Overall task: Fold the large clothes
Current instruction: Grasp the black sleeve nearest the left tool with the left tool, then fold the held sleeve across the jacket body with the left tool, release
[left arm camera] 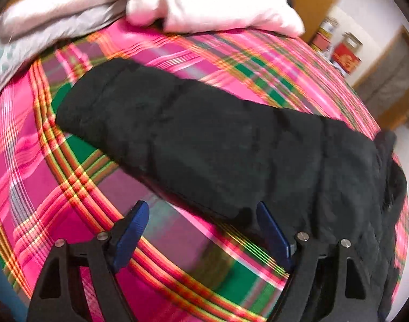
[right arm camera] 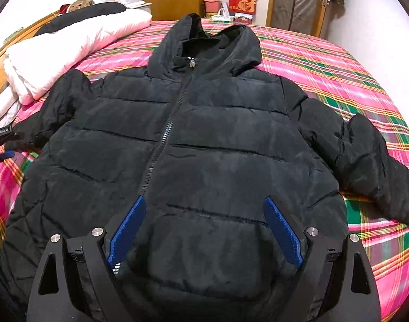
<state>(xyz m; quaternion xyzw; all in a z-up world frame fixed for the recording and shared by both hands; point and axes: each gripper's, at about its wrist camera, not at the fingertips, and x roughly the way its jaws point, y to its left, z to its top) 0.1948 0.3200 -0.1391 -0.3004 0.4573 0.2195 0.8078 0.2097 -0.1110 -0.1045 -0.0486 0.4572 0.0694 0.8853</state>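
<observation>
One big bed (right arm camera: 325,61) fills the room, its pink, green and orange plaid sheet running out on every side. Spread flat on it lies the black puffer jacket (right arm camera: 204,139), front up, zipped, hood (right arm camera: 212,43) pointing toward the far wall, both sleeves thrown out to the sides. Off to the left, a folded white quilt (right arm camera: 70,51) lies along the bed's edge, with a dark garment beyond it. Red boxes and tins stand against the far wall past the bed's end.

Now the grippers. The right gripper (right arm camera: 204,230) hangs over the jacket's lower front, blue pads spread wide, nothing clamped between them. The left gripper (left arm camera: 201,228) sits over the sleeve (left arm camera: 204,145) nearer the quilt, jaws parted and empty; one pad (left arm camera: 271,228) is right at the sleeve's edge, the other over bare sheet. That view is smeared with blur. From the right camera, the left gripper just peeks in at the frame's left edge, beside the sleeve's cuff.
</observation>
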